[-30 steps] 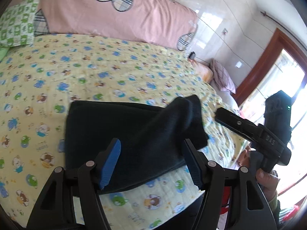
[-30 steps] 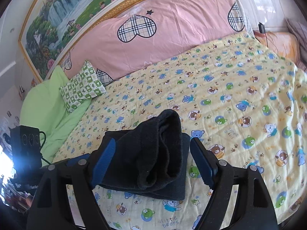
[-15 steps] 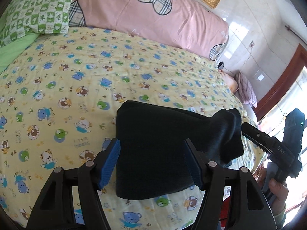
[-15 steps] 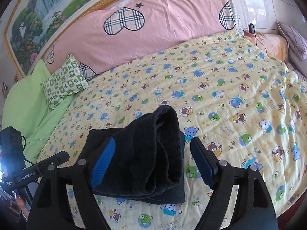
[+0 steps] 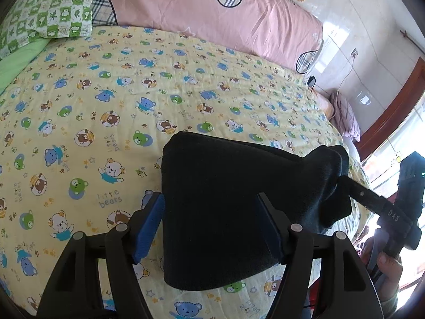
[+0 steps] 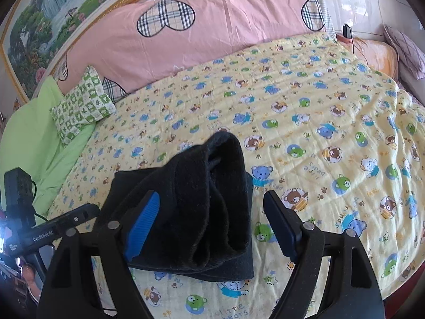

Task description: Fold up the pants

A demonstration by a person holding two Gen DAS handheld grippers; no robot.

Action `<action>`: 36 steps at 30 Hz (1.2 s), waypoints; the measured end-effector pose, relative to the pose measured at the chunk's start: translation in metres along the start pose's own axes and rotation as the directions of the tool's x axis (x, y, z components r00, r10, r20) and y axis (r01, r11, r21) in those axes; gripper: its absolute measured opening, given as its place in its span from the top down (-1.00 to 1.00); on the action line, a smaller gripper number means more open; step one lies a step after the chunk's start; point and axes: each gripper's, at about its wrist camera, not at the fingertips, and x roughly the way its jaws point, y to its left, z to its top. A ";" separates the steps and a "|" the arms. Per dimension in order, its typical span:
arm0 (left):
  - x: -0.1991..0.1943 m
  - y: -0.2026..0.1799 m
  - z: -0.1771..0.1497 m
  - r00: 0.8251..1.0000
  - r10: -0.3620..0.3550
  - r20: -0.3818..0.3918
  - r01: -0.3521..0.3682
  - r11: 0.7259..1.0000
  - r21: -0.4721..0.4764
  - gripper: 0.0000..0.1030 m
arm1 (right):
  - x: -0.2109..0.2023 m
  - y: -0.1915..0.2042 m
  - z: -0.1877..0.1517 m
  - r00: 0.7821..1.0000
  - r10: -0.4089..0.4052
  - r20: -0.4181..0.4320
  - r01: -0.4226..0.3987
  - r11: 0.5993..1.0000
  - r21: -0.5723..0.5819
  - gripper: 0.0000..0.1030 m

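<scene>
Nearest the lens in the left wrist view, the left gripper straddles the near edge of the folded dark navy fleece pants, its blue-padded jaws opening, with the cloth between them but no pad visibly pressing on it. In the right wrist view the right gripper likewise stands wide apart over the pants, clamped on nothing, one blue pad lying against the bundle's side and the other clear of it. The pants lie near the foot edge of the yellow quilted bedspread printed with cartoon bears, already doubled into a compact block; the step in hand appears to be letting go and settling the final fold. To do it well, both grippers would best back away without dragging the raised end, and that end may want pressing flat. The right wrist view shows what the left does not: the upper layer rolled into a thick hump over a flat lower layer, its open mouth facing the camera. The left wrist view shows instead the bundle's smooth, flat side and a hand on the right gripper's handle. Farther off lie a green-and-white checked pillow, then a long pink bolster with plaid hearts at the head of the bed.
</scene>
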 end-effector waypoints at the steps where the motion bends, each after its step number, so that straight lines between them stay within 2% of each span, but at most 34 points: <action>1: 0.001 0.000 0.000 1.000 0.002 -0.002 -0.002 1.000 -0.002 -0.36 | 0.003 -0.001 -0.001 1.000 -0.006 -0.012 0.006 1.000 0.001 -0.57; 5: 0.007 0.003 0.001 1.000 0.003 -0.013 -0.003 1.000 -0.012 -0.37 | 0.009 -0.008 -0.007 0.999 -0.028 -0.036 0.028 1.000 0.008 -0.59; 8: 0.014 0.005 0.002 1.000 0.009 -0.028 -0.009 1.000 -0.014 -0.37 | 0.011 -0.014 -0.012 0.998 -0.048 -0.049 0.049 0.999 0.017 -0.73; 18: 0.035 0.008 0.005 0.998 0.022 -0.053 -0.023 1.000 -0.016 -0.47 | 0.011 -0.041 -0.027 0.996 -0.077 -0.047 0.078 0.997 0.019 -0.73; 25: 0.051 0.012 0.008 0.997 0.037 -0.067 -0.038 0.999 -0.012 -0.57 | 0.014 -0.043 -0.026 0.994 -0.100 -0.039 0.099 0.995 -0.006 -0.73; 36: 0.068 0.021 0.007 0.995 0.031 -0.093 -0.036 0.998 -0.052 -0.68 | 0.017 -0.047 -0.026 0.998 -0.051 -0.041 0.052 0.999 0.013 -0.73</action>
